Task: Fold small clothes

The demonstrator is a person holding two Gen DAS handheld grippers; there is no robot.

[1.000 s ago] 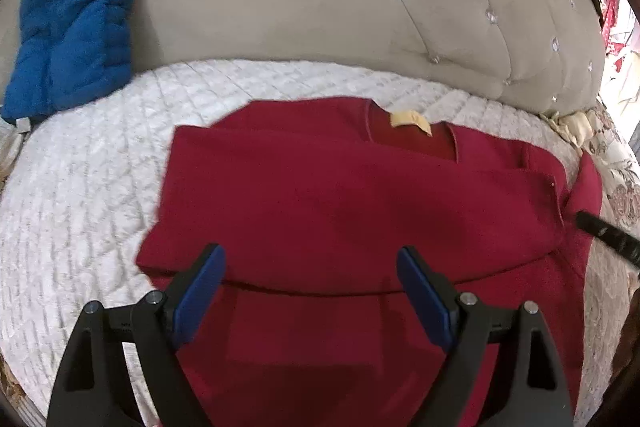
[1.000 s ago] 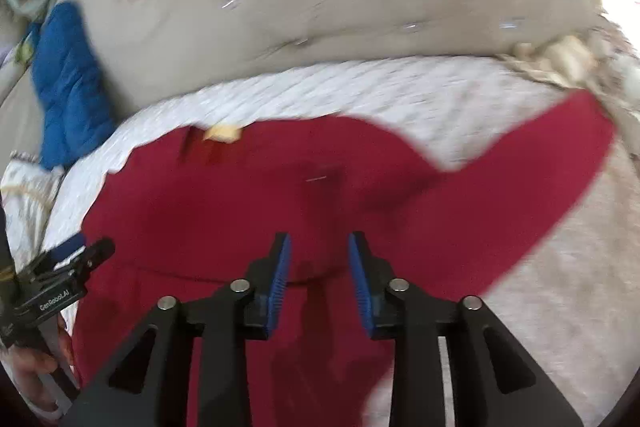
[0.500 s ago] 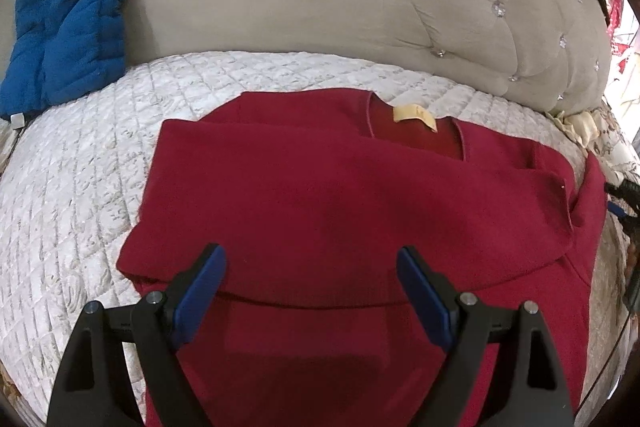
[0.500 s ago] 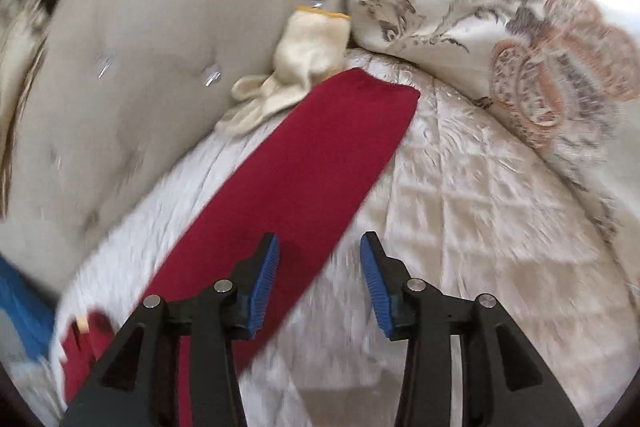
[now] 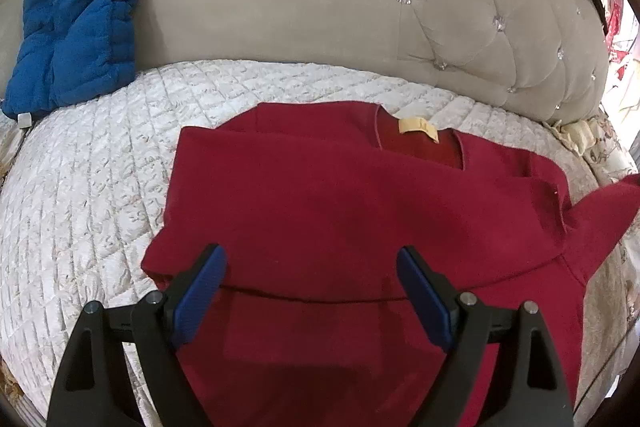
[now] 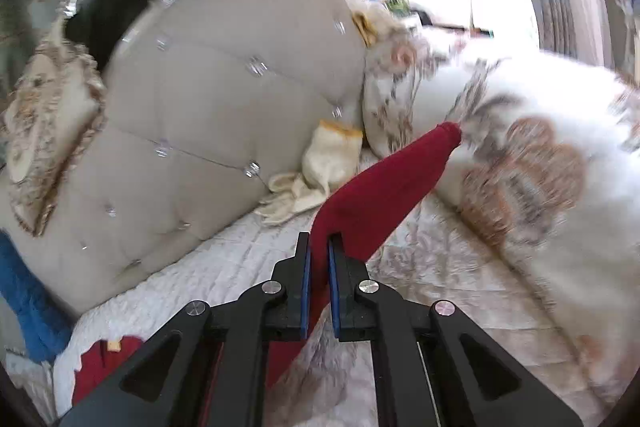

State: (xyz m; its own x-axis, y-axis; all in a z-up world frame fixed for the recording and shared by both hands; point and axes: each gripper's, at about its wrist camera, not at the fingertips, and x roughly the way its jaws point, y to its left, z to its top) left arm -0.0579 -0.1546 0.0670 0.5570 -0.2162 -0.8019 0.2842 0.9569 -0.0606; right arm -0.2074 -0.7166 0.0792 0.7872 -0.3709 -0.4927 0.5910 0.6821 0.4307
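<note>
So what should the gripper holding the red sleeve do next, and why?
Probably carry the sleeve across the red shirt. The right gripper has just closed on it, while the other side already lies folded over. The left gripper is open above the shirt.

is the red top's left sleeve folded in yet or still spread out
Folded in. In the left wrist view that sleeve lies across the chest of the red top, below the neck label.

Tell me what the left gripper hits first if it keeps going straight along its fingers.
Most likely the red shirt: the left gripper stands open above its folded sleeve, aimed down at the body. How far above is unclear.
</note>
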